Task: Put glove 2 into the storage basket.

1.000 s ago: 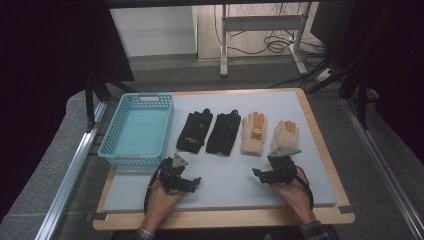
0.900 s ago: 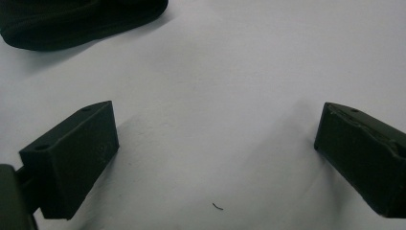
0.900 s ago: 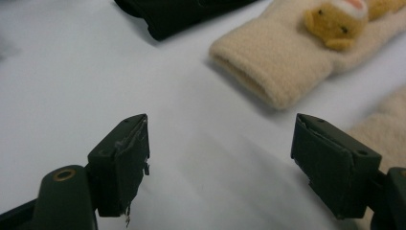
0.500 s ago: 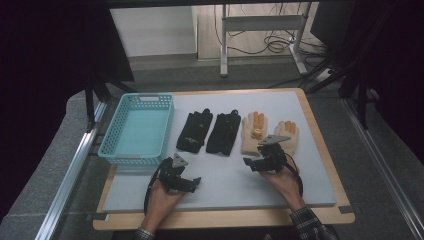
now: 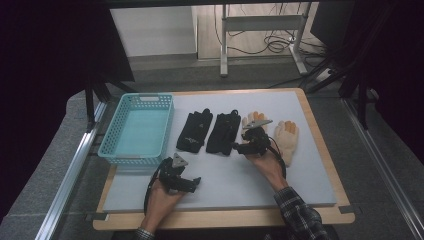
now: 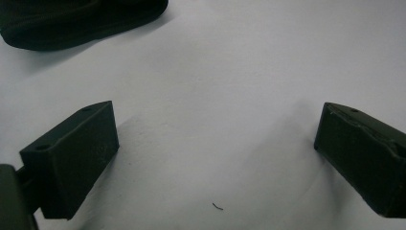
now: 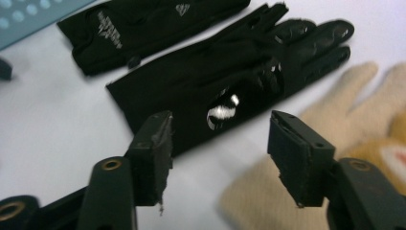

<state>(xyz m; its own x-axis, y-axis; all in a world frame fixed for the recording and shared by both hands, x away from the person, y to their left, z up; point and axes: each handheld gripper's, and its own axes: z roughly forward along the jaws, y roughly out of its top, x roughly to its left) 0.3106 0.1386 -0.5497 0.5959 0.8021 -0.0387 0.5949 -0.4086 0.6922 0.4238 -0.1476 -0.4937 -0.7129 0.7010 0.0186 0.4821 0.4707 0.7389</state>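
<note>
While the left gripper (image 5: 192, 181) rests low on the near part of the white surface (image 5: 310, 170) with its jaws spread wide and nothing between them, the right gripper (image 5: 239, 147) sits farther in, over the cuff end of the gloves, its jaws likewise parted and empty. In the right gripper view the jaws frame the cuff edge of a black glove (image 7: 230, 81), with a second black glove (image 7: 143, 24) lying just to its left and a cream knitted glove (image 7: 344, 124) to its right. From the high view, four gloves lie in a row across the middle of the surface: two black ones side by side, then two cream ones, the rightmost (image 5: 287, 140) clear of the hand. A turquoise basket (image 5: 107, 150) stands at the left edge, just beside the black pair. The left gripper view shows a glove's dark edge (image 6: 72, 24) at its top left.
</note>
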